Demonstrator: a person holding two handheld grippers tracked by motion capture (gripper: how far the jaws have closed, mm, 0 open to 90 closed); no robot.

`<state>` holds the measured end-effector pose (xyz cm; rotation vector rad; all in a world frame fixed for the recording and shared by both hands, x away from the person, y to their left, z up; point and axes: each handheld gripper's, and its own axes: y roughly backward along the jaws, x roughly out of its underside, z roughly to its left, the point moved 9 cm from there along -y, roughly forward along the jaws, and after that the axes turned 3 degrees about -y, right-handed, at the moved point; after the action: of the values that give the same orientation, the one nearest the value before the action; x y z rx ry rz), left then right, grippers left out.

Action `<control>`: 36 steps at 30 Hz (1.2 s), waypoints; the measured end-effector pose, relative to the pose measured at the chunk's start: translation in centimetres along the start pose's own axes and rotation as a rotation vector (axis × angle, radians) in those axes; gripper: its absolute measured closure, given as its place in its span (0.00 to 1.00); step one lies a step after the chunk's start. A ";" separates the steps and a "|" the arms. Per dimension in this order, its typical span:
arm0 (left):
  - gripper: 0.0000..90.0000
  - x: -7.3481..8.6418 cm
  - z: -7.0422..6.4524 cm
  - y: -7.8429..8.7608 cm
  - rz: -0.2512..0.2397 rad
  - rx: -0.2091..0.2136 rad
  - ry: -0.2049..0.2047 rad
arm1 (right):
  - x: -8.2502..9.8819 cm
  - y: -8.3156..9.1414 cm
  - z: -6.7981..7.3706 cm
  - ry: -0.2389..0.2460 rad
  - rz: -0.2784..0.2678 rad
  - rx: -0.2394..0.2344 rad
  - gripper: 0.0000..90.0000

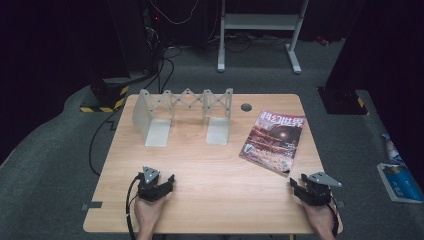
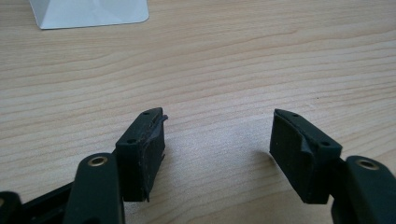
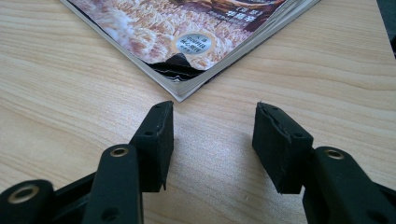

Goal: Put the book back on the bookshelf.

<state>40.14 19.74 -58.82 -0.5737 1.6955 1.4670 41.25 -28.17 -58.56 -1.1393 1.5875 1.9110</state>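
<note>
A magazine (image 1: 273,141) with a red cover lies flat at the right of the wooden table (image 1: 210,175). Its near corner (image 3: 180,95) points at my right gripper (image 3: 214,126), which rests just short of it, open and holding nothing. That right gripper (image 1: 299,185) sits near the table's front right edge in a person's hand. My left gripper (image 1: 167,182) rests at the front left, also in a hand. Its jaws stand apart over bare wood (image 2: 217,135), so it is open and holds nothing.
A grey metal folding book rack (image 1: 185,112) stands at the back left of the table; one foot of it (image 2: 88,13) appears ahead of my left gripper. A round cable hole (image 1: 246,107) sits near the far edge. Beyond the table are a desk frame (image 1: 260,30) and cables.
</note>
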 end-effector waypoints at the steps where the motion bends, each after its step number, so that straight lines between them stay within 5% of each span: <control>1: 0.40 0.0 0.0 0.0 -0.002 -0.002 0.003 | 0.0 0.0 0.0 0.000 0.000 0.000 0.54; 22: 0.40 0.0 -0.1 0.0 0.003 -0.010 -0.015 | -0.2 0.1 -0.1 -0.067 0.003 -0.022 0.55; 36: 0.40 0.0 -0.1 -0.1 0.002 -0.012 -0.015 | -1.4 0.2 -0.1 -0.066 0.008 -0.018 0.59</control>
<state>40.14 19.60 -58.86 -0.5662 1.6776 1.4798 41.98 -28.04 -57.31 -1.0670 1.5445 1.9514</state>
